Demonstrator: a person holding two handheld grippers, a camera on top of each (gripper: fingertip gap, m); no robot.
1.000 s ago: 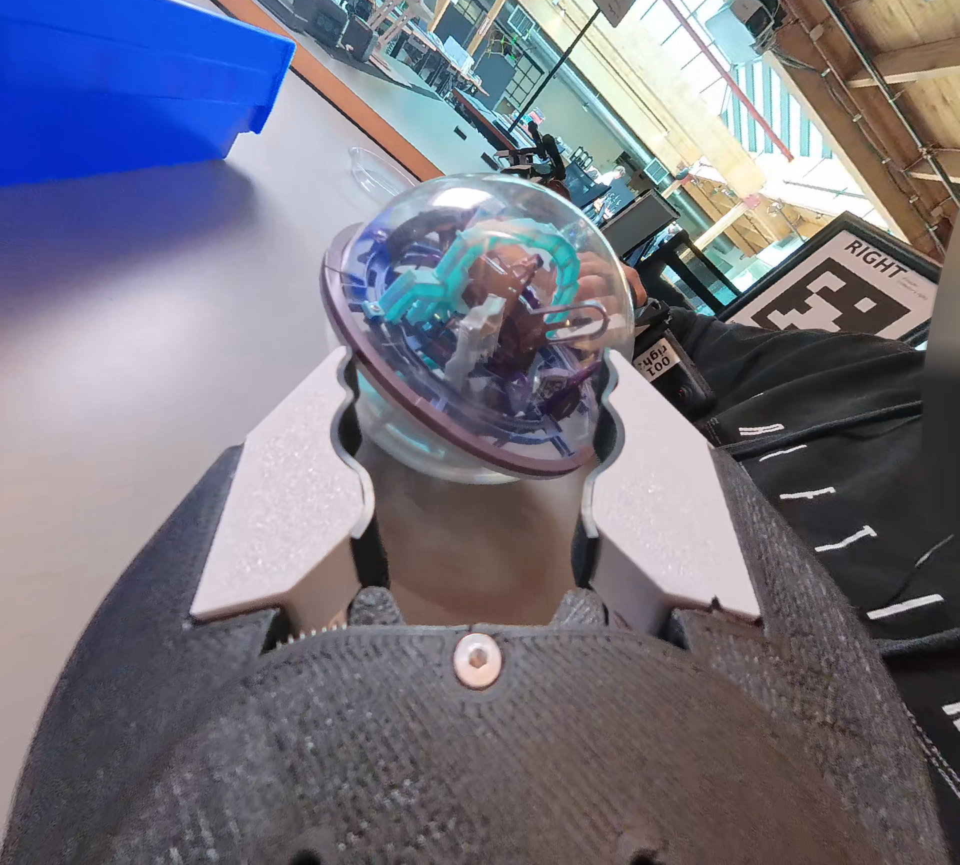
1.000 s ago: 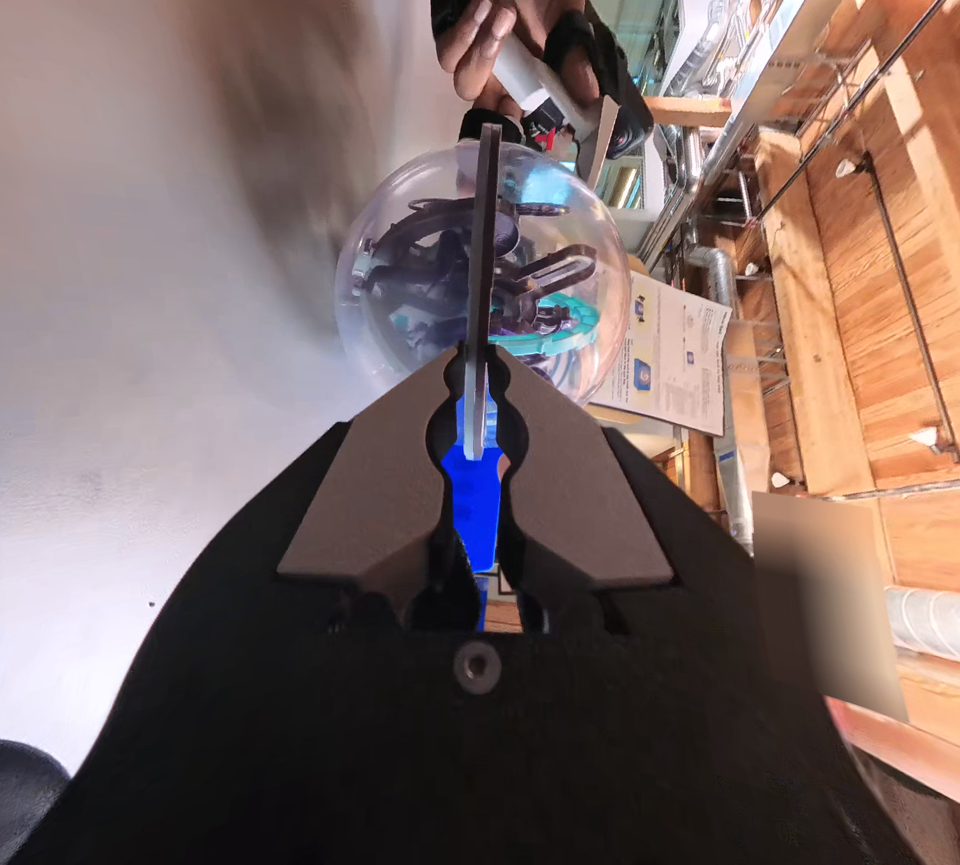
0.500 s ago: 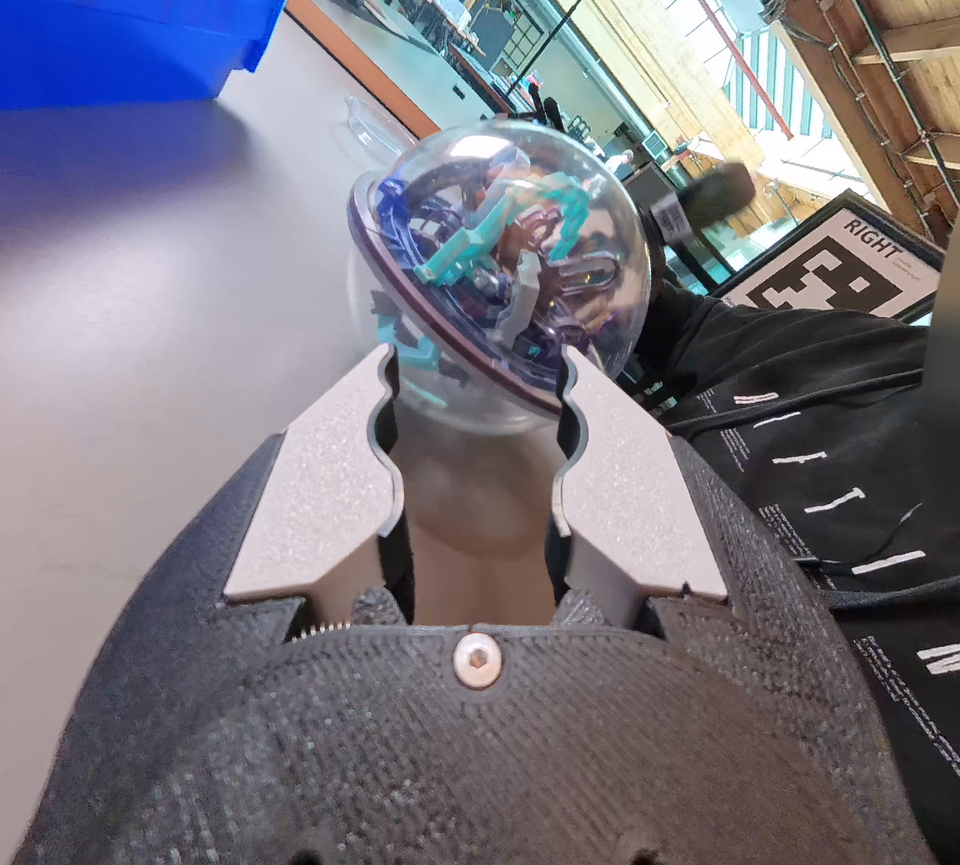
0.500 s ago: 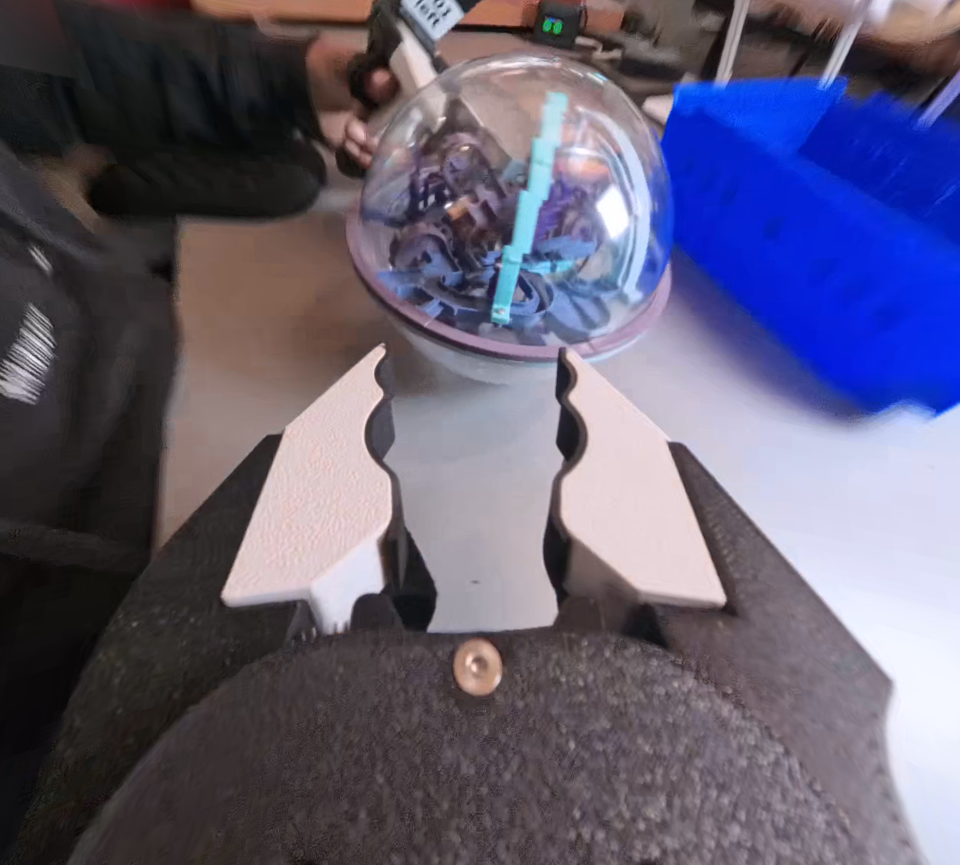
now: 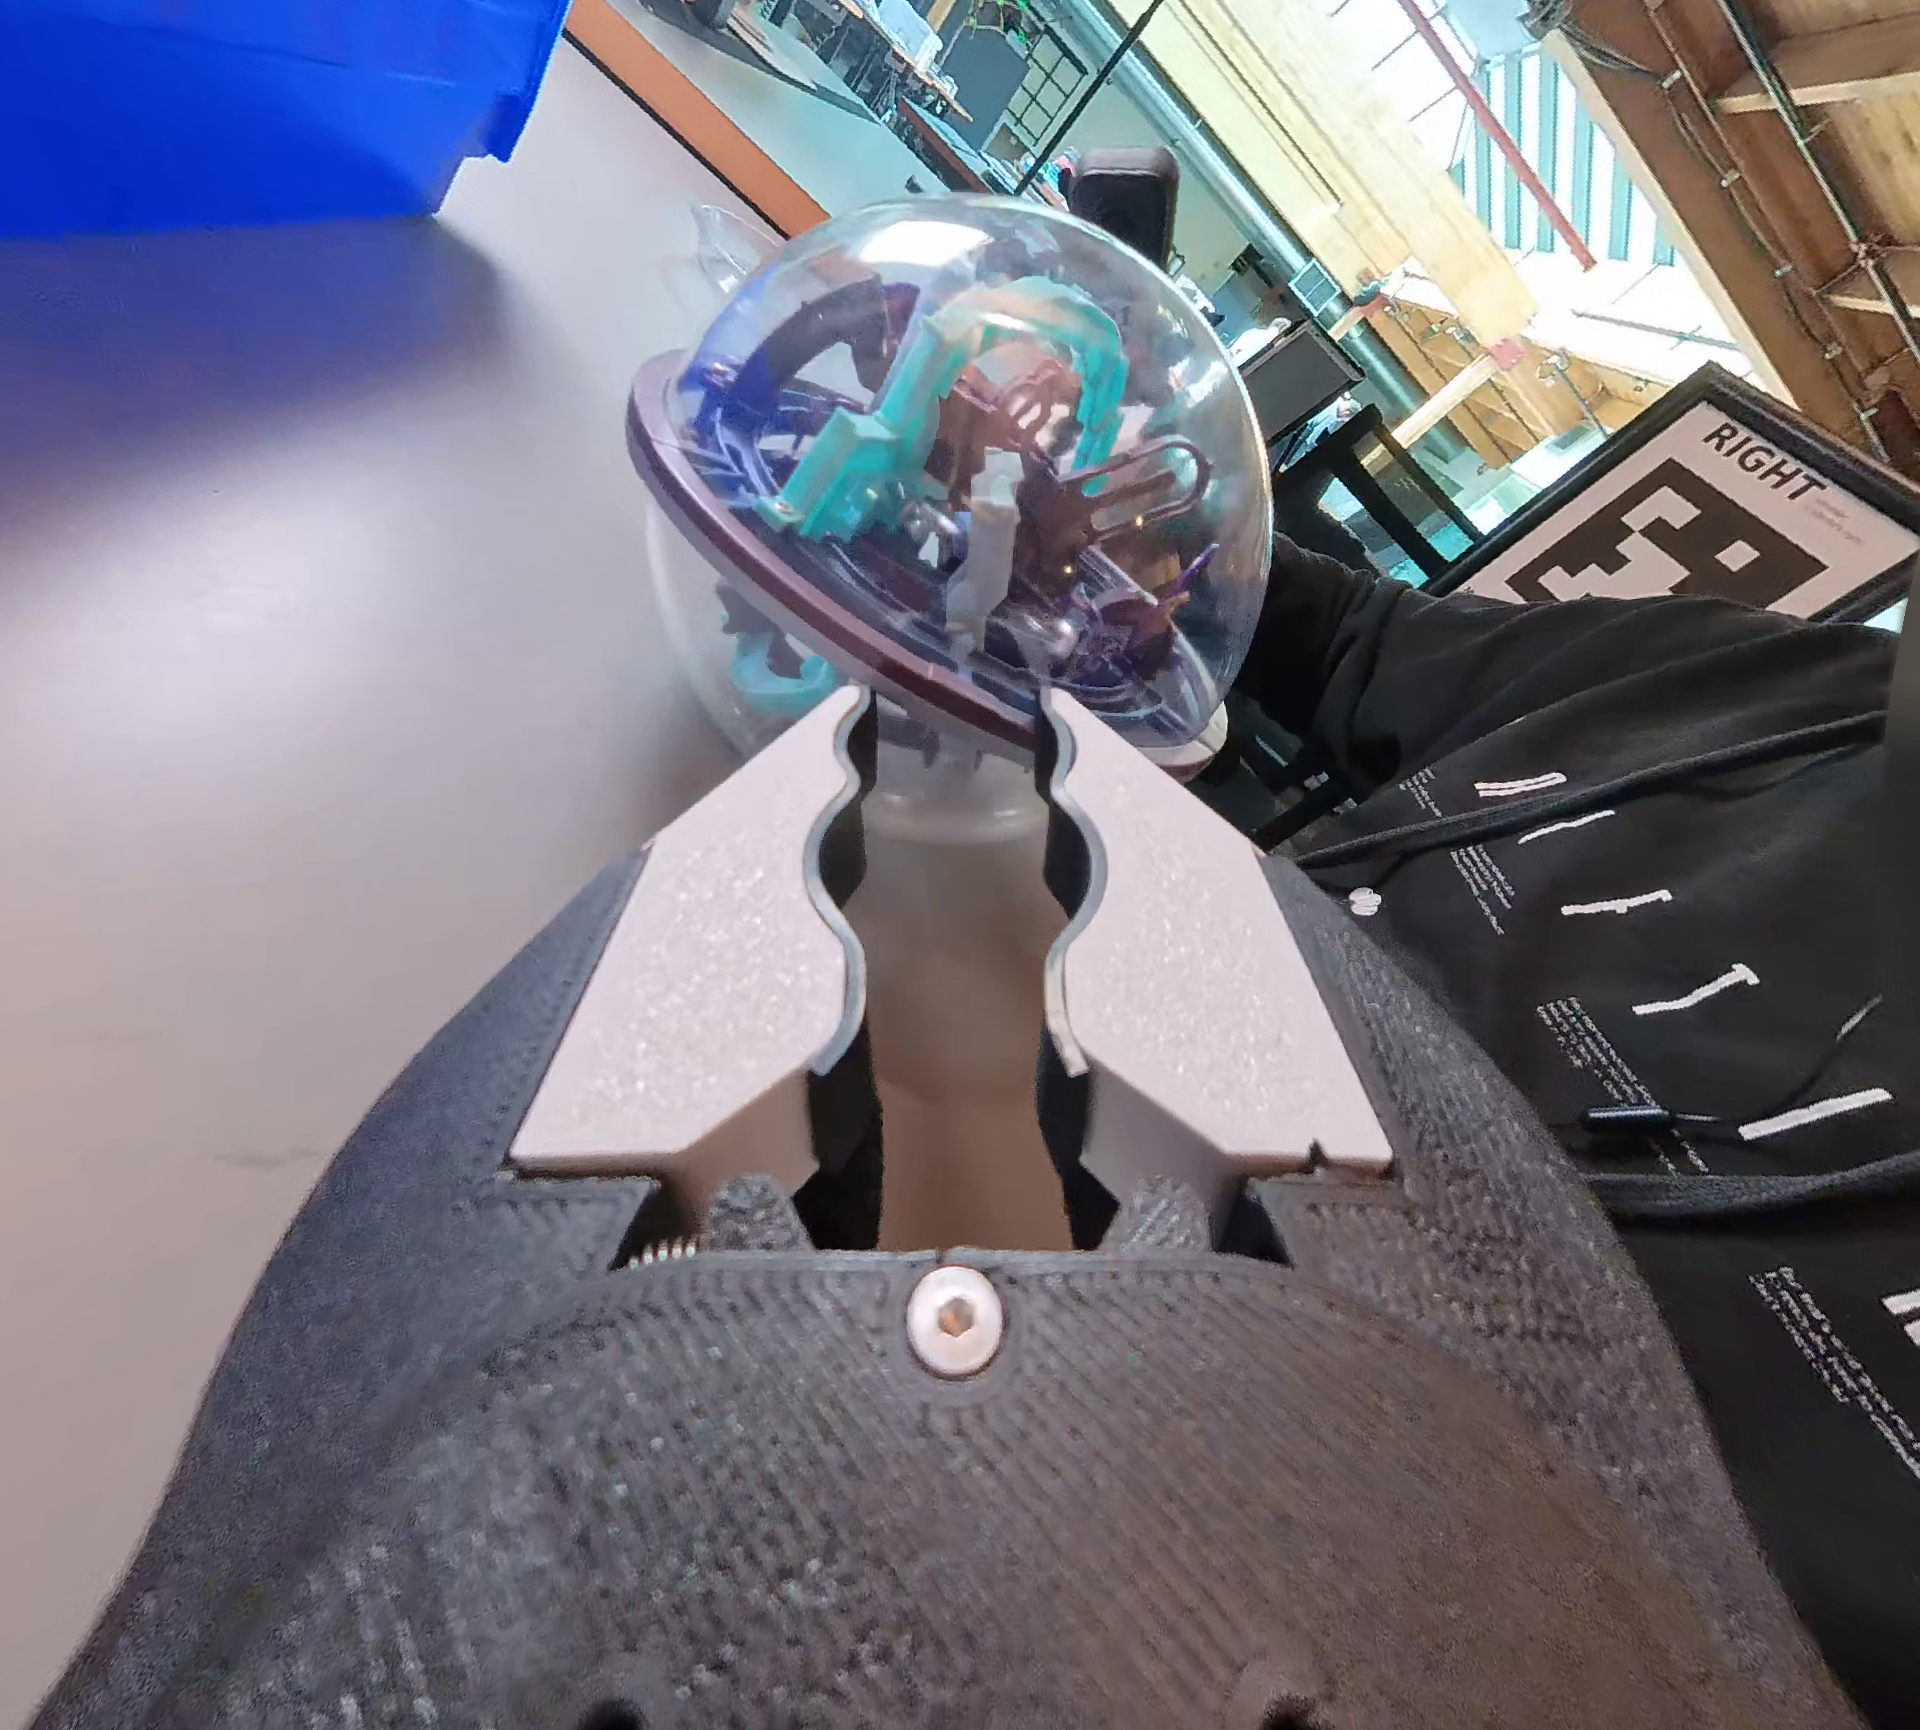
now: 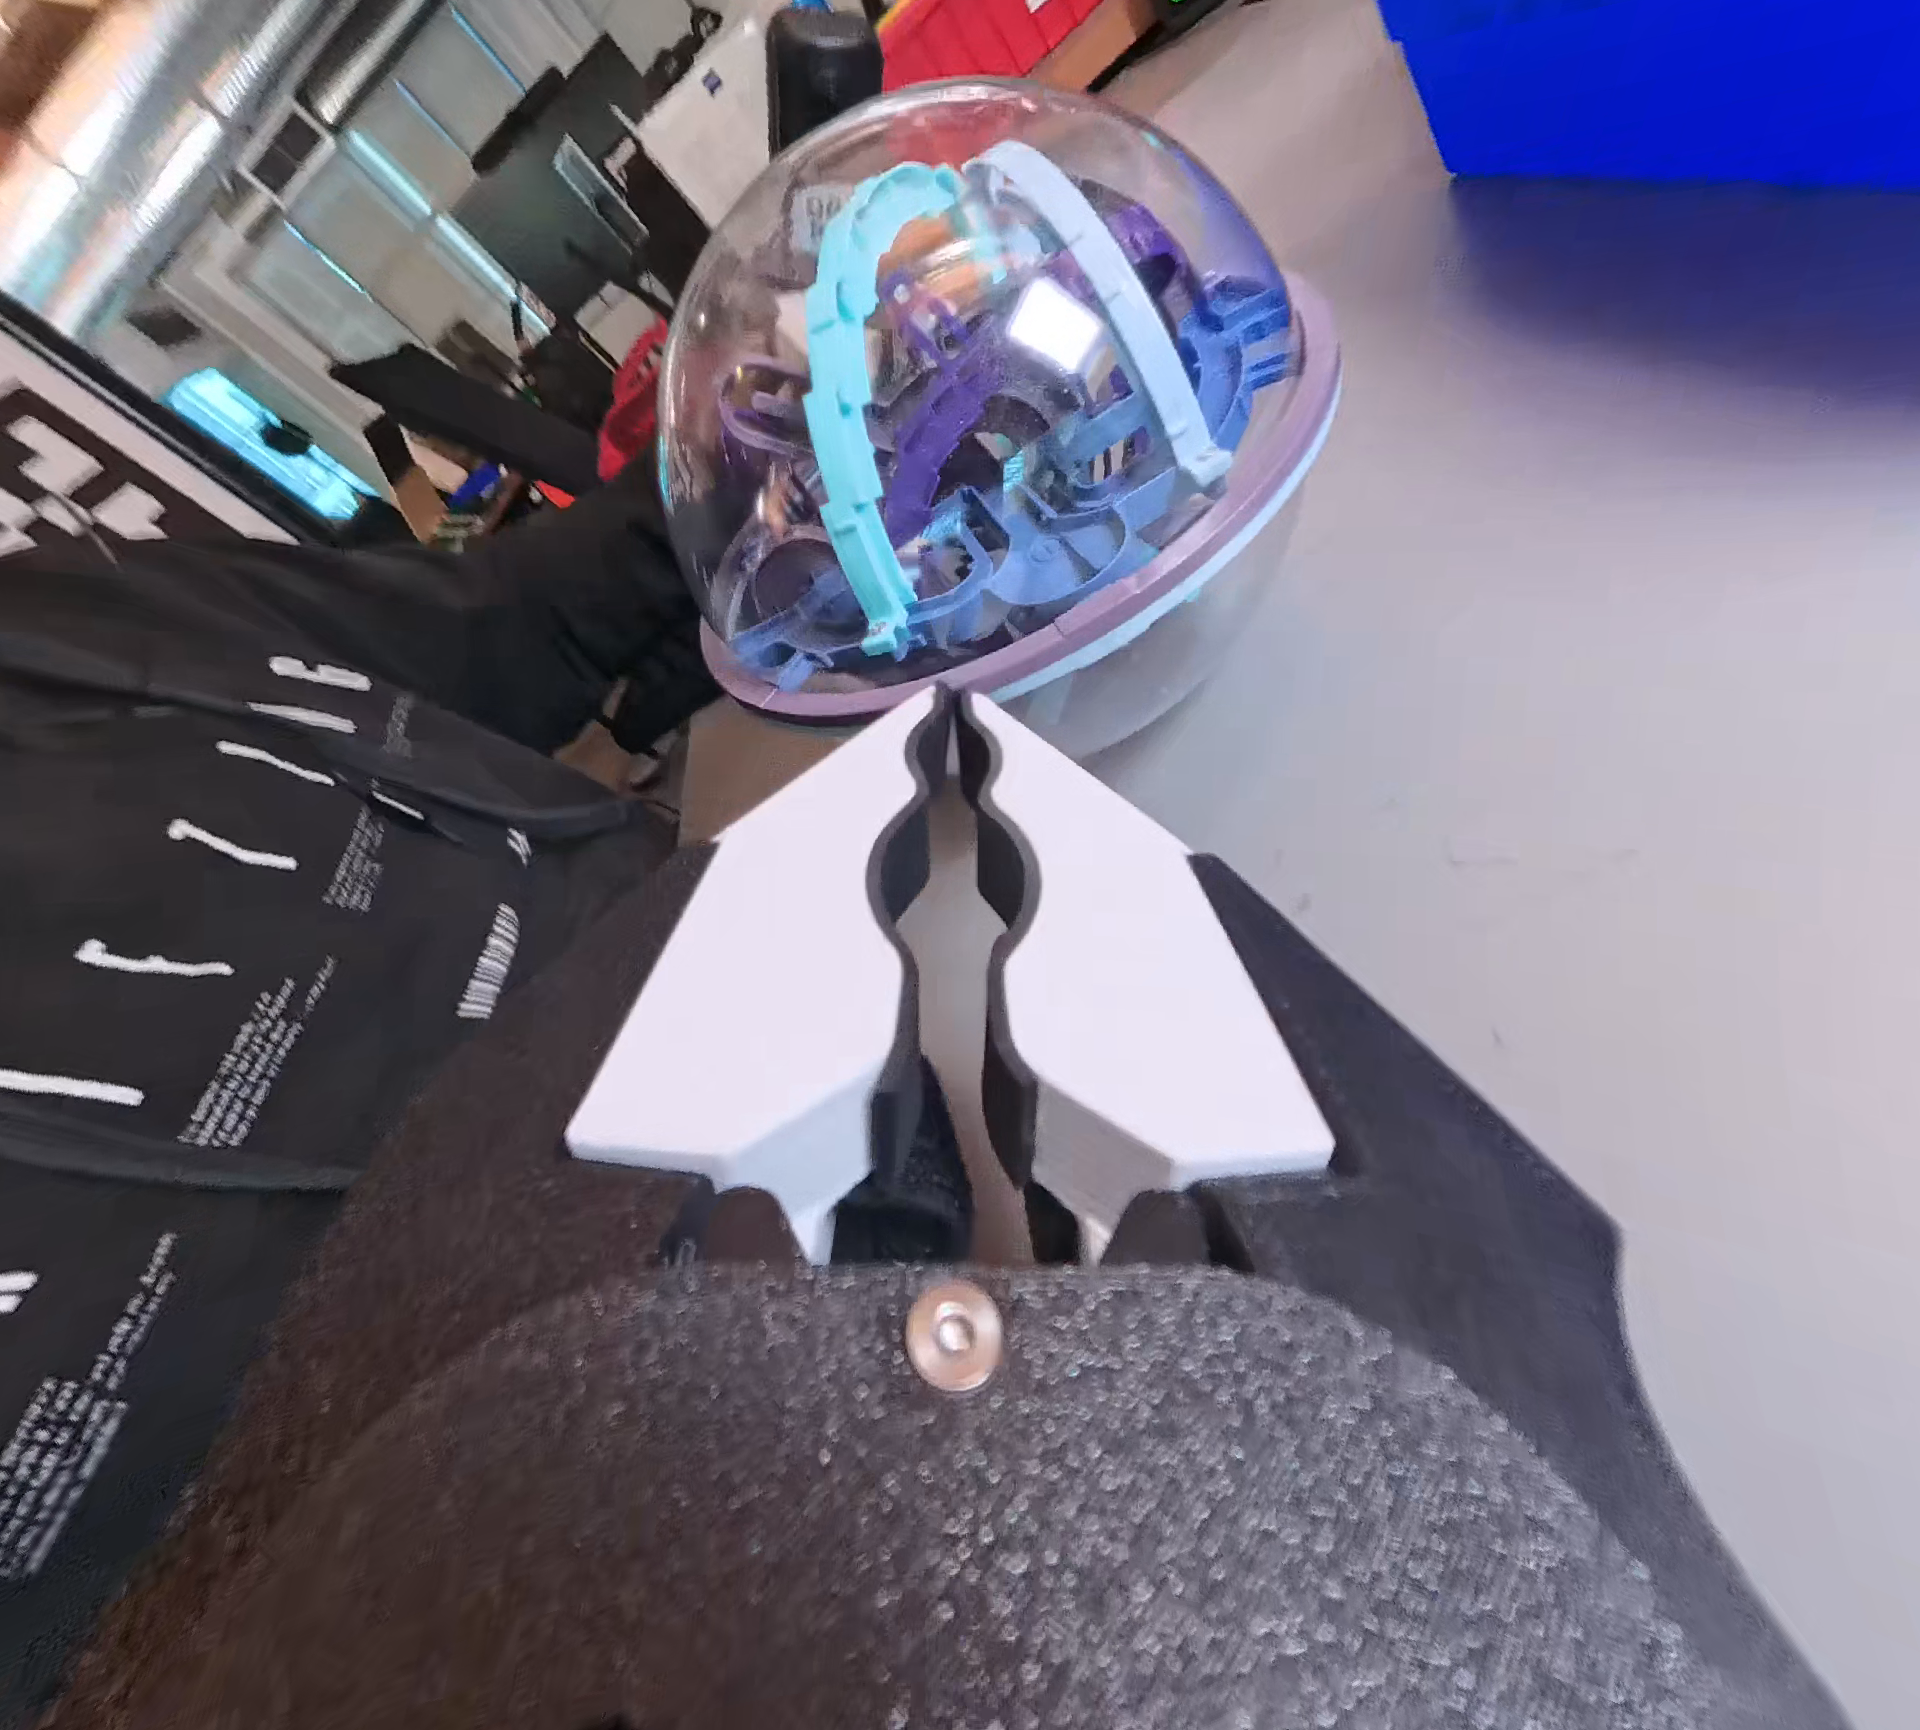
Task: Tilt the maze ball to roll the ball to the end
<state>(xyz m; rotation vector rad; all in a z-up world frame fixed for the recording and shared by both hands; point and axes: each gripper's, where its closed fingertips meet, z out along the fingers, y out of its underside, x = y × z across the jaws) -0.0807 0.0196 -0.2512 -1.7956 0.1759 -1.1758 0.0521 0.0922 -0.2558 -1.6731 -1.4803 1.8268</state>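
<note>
- On my far left in the left wrist view, a blue bin (image 5: 239, 18) stands on the grey table (image 5: 260, 641), well apart from the toy.
- My left gripper (image 5: 951, 724) has its jaws partly apart; the tips sit at the dark equator rim of the maze ball (image 5: 956, 475), but I cannot tell whether they actually clamp it.
- The maze ball sits tilted on a clear base on the table, teal and purple tracks inside.
- In the right wrist view, my right gripper (image 6: 954, 701) has its jaws pressed together at the tips, holding nothing, just short of the ball's rim (image 6: 997, 433).
- A black sleeve (image 5: 1610, 849) lies to the right.
</note>
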